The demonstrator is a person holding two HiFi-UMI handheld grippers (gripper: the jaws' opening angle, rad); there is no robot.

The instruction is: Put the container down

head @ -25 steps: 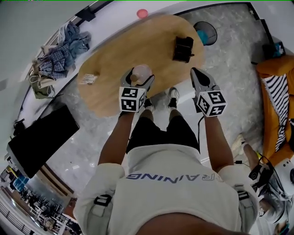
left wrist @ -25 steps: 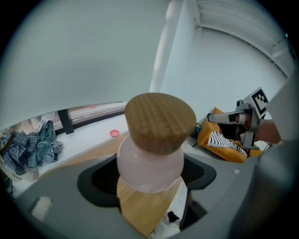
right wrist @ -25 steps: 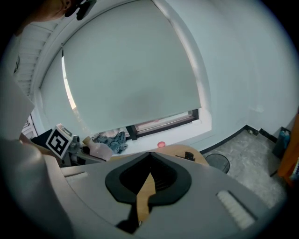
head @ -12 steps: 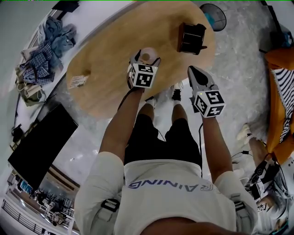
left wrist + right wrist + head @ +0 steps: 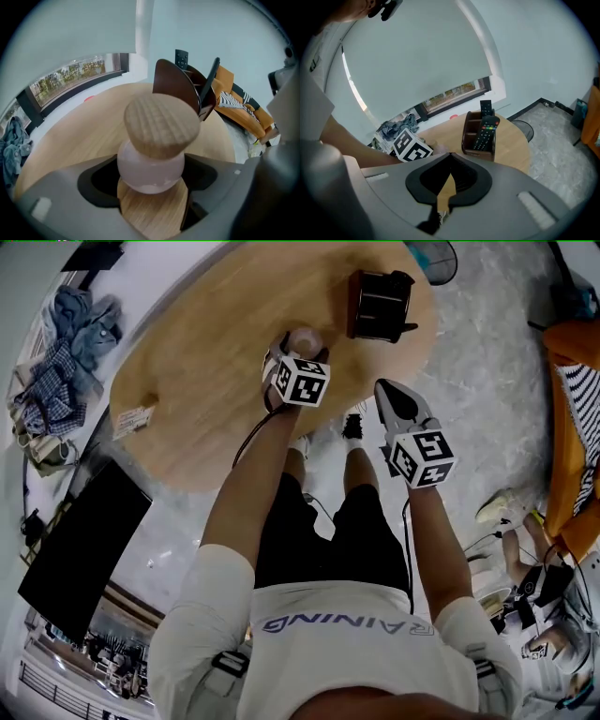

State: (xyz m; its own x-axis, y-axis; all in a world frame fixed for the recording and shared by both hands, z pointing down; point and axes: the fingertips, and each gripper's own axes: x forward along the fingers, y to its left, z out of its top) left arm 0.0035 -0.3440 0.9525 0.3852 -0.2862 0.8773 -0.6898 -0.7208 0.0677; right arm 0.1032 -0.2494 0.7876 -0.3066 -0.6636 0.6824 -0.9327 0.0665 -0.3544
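The container (image 5: 151, 164) is a small pale pink round jar with a wooden lid (image 5: 161, 123). My left gripper (image 5: 151, 176) is shut on its body and holds it over the oval wooden table (image 5: 197, 381). In the head view the container (image 5: 304, 338) pokes out past the left gripper (image 5: 298, 362) above the table's middle. My right gripper (image 5: 392, 401) hangs off the table's near edge, over the floor, shut with nothing between its jaws. In the right gripper view the right gripper (image 5: 449, 164) points at the table.
A dark brown organizer (image 5: 379, 304) holding remotes (image 5: 483, 133) stands at the table's far right. A small card (image 5: 131, 418) lies near the left edge. Clothes (image 5: 52, 371) are piled at far left; a black panel (image 5: 80, 540) and an orange chair (image 5: 574, 390) flank me.
Both grippers have moved forward; the left one has carried the container from near the table's front edge to above its middle. The right gripper stays off the edge.
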